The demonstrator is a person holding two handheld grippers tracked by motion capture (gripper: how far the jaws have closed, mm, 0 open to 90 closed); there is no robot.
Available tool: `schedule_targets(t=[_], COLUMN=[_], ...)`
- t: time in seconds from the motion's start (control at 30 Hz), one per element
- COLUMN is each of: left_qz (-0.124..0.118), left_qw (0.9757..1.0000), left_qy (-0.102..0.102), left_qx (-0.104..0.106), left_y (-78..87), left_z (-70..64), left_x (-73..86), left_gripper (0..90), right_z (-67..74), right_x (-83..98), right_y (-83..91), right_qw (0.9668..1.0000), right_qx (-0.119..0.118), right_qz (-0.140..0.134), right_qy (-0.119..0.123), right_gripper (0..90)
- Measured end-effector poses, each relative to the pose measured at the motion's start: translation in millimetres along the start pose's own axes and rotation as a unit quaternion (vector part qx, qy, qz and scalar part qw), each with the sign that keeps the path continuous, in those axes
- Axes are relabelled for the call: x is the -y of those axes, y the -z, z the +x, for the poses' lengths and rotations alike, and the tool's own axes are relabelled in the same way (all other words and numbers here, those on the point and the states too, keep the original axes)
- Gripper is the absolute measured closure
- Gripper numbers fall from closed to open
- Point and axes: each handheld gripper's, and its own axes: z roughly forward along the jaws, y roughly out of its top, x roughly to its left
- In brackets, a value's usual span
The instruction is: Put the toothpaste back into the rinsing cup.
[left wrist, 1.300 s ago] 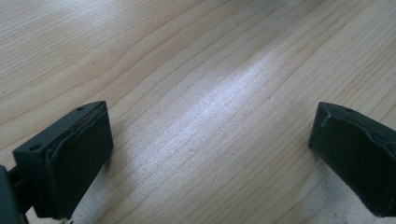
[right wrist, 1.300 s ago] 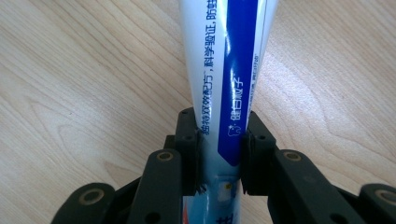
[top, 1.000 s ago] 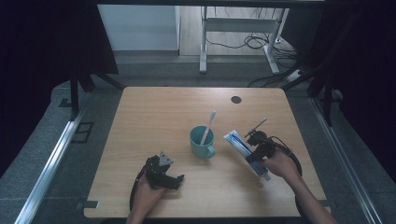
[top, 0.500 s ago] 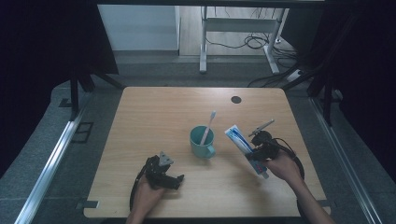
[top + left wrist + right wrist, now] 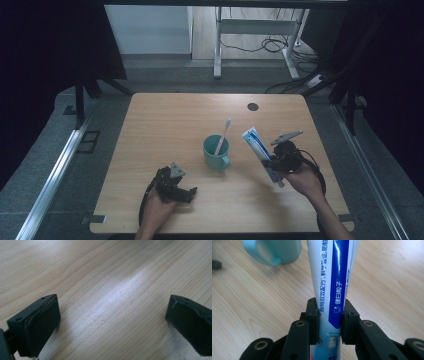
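Note:
My right gripper (image 5: 272, 162) (image 5: 329, 315) is shut on a white and blue toothpaste tube (image 5: 260, 152) (image 5: 332, 272), which is lifted off the table and slants up toward the far left. Left of it stands a teal mug (image 5: 216, 151) (image 5: 274, 251) with a toothbrush (image 5: 223, 134) leaning in it. My left gripper (image 5: 186, 194) (image 5: 112, 322) rests low on the wooden table (image 5: 170, 120) near the front edge, jaws wide open with bare wood between them.
A small dark round spot (image 5: 252, 106) lies at the table's far right. A metal rail (image 5: 55, 170) runs along the floor on the left. Desk legs and cables (image 5: 260, 45) stand beyond the far edge.
The right gripper has carried the toothpaste tube a little to the left, closer to the mug. The left gripper has not moved.

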Motion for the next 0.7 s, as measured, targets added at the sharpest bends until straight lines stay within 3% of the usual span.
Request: schedule_targets(t=[0.4, 0.7], left_qz=[0.0, 0.0], left_qw=[1.0, 1.0], left_qy=[-0.003, -0.002], left_qx=[0.0, 0.0], left_y=[0.0, 0.1], left_z=[0.4, 0.3], left_x=[-0.1, -0.1], left_gripper=[0.0, 0.0], right_z=[6.2, 9.0], right_x=[-2.3, -8.1], right_y=[6.6, 11.2], right_qw=[0.9982, 0.9943], right_qx=[-0.001, -0.006], right_qz=[-0.059, -0.106], right_qy=[0.004, 0.001], right_gripper=[71.7, 71.7])
